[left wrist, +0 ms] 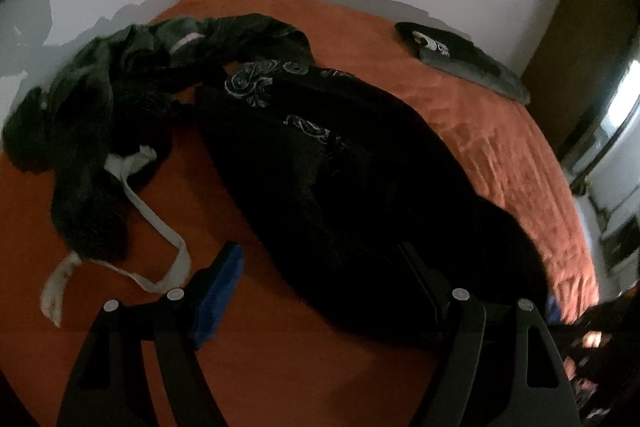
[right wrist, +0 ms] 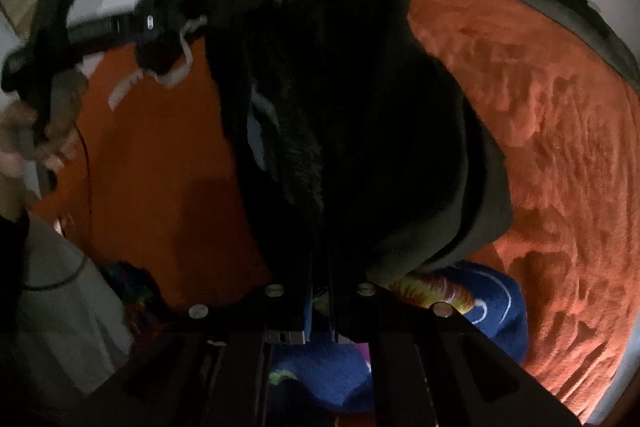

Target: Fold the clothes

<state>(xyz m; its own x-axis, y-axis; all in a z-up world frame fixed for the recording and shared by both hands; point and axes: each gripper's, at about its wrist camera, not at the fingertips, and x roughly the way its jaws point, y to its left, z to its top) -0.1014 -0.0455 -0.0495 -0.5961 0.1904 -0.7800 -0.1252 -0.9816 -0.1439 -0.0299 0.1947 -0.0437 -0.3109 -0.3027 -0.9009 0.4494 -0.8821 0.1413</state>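
A black garment with white paisley prints [left wrist: 320,155] lies stretched across the orange bedcover [left wrist: 500,147]. My left gripper [left wrist: 320,279] hovers open over its near end. The blue-padded finger [left wrist: 220,283] is over bare bedcover and the other finger [left wrist: 420,275] is over the black cloth. In the right wrist view my right gripper [right wrist: 320,283] is shut on the black garment [right wrist: 340,107], which bunches up from the jaws and hangs toward the camera. A dark pile of clothes [left wrist: 100,115] with a white drawstring [left wrist: 160,227] lies to the left.
A folded dark garment with a white print [left wrist: 464,63] lies at the bed's far right edge. A blue garment with a colourful print [right wrist: 480,307] lies under the right gripper. A hand [right wrist: 24,135] holds the other gripper's handle at the left. White wall lies behind the bed.
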